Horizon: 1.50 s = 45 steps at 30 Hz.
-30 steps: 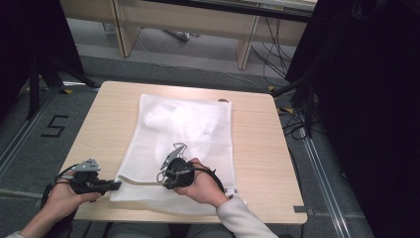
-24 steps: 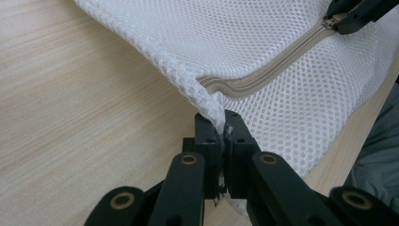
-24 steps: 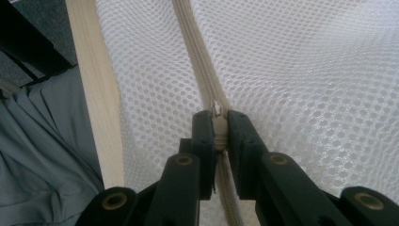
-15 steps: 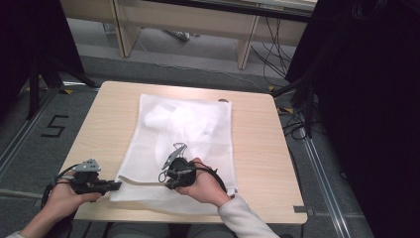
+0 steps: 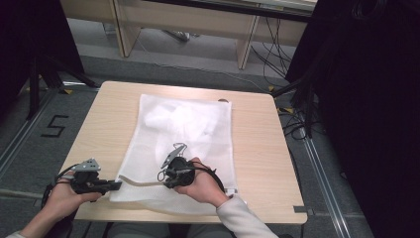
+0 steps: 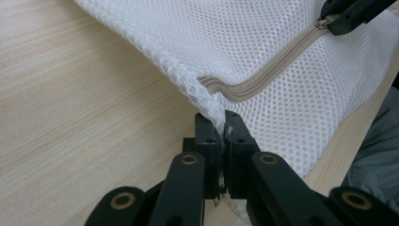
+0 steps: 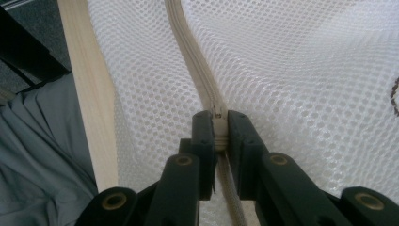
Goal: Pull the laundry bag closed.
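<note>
Wood table (image 5: 277, 148) on grey floor (image 5: 99, 69); left gripper (image 5: 115, 185), at seven o'clock, pinches mesh bag (image 5: 188, 129) corner; right gripper (image 5: 165, 180), at six, clamps its zipper (image 7: 197, 80).

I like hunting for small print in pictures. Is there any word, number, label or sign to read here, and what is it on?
"5": a dark numeral marked on the grey floor, left of the table in the high view.
No readable print shows on the white mesh bag, its zipper or the table.
</note>
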### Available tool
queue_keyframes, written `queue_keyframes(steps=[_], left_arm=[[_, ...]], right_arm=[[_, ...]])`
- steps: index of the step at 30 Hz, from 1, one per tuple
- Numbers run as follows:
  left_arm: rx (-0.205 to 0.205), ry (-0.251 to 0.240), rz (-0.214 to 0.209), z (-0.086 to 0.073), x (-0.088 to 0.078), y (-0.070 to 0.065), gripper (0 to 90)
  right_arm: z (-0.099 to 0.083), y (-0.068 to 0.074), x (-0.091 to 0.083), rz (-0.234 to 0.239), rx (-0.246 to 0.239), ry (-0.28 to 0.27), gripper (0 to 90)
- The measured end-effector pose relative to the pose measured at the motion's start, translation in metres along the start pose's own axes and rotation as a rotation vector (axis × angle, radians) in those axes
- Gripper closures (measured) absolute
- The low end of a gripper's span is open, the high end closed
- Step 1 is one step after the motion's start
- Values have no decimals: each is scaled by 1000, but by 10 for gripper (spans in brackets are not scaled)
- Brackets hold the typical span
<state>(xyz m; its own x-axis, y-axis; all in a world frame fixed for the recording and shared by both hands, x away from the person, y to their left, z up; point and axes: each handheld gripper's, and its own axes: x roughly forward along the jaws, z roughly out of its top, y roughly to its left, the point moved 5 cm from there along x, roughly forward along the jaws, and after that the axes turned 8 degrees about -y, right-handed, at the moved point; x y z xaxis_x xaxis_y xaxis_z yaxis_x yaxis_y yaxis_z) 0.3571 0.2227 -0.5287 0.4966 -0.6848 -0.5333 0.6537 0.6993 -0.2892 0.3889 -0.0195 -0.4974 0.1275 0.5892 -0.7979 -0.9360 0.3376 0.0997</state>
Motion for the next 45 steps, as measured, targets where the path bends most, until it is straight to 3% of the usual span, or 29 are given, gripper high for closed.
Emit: queue_keyframes(steps=[2, 5, 8, 9, 12, 14, 15, 16, 18, 20, 22, 23, 24, 26, 27, 29, 32, 34, 38, 42, 44, 45], left_arm=[[-2, -20, 8, 0, 1, 0, 857], [2, 0, 12, 0, 0, 1, 857], [-5, -22, 6, 0, 1, 0, 858], [-2, -7, 0, 0, 0, 0, 858], [2, -17, 11, 0, 0, 1, 858], [-5, -21, 8, 0, 0, 0, 858], [-6, -23, 4, 0, 1, 0, 858], [-5, -20, 3, 0, 0, 0, 858], [-5, -21, 1, 0, 0, 0, 859], [-4, -22, 5, 0, 0, 0, 858], [-9, -17, 6, 0, 0, 0, 858], [-8, -10, 2, 0, 0, 0, 858], [-5, -18, 4, 0, 0, 0, 858], [-9, -18, 2, 0, 0, 0, 858], [-10, -9, 6, 0, 0, 0, 858], [-6, -19, 5, 0, 0, 0, 858], [-8, -4, 3, 0, 0, 0, 858], [-5, -19, 5, 0, 0, 0, 858], [-3, 3, -2, -1, -1, 1, 858], [-7, -14, 6, -1, 1, 1, 858], [-13, -16, 5, -1, 1, 0, 858], [-12, -15, 7, -1, 1, 1, 858]], right_arm=[[3, 0, 2, -11, 2, -4, 823], [5, 1, 4, -7, -10, 0, 823], [4, -1, 2, 6, -26, 24, 824], [3, -1, 1, 8, -32, 32, 824], [-2, -3, -2, -23, -48, 110, 825], [-5, -2, -2, -15, -47, 118, 825], [-5, -1, -2, -16, -22, 108, 825], [-6, -2, -2, -9, -43, 100, 825], [-7, -4, -4, -28, -36, 103, 825], [-6, -3, -4, 0, -35, 80, 826], [-8, -5, -6, -24, -37, 105, 825], [-9, -4, -7, -28, -16, 113, 825], [-9, -6, -6, -7, -59, 93, 825], [-12, -5, -9, -28, -6, 104, 825], [-12, -8, -10, -19, -45, 90, 825], [-13, -5, -11, -10, -13, 81, 825], [-15, -7, -13, -25, -17, 103, 825], [-15, -6, -14, -10, -15, 85, 825], [-17, -8, -16, -22, -19, 88, 825], [-21, -9, -20, -11, -2, 81, 825], [-24, -11, -21, -37, -7, 96, 825], [-24, -9, -22, -29, 15, 93, 825]])
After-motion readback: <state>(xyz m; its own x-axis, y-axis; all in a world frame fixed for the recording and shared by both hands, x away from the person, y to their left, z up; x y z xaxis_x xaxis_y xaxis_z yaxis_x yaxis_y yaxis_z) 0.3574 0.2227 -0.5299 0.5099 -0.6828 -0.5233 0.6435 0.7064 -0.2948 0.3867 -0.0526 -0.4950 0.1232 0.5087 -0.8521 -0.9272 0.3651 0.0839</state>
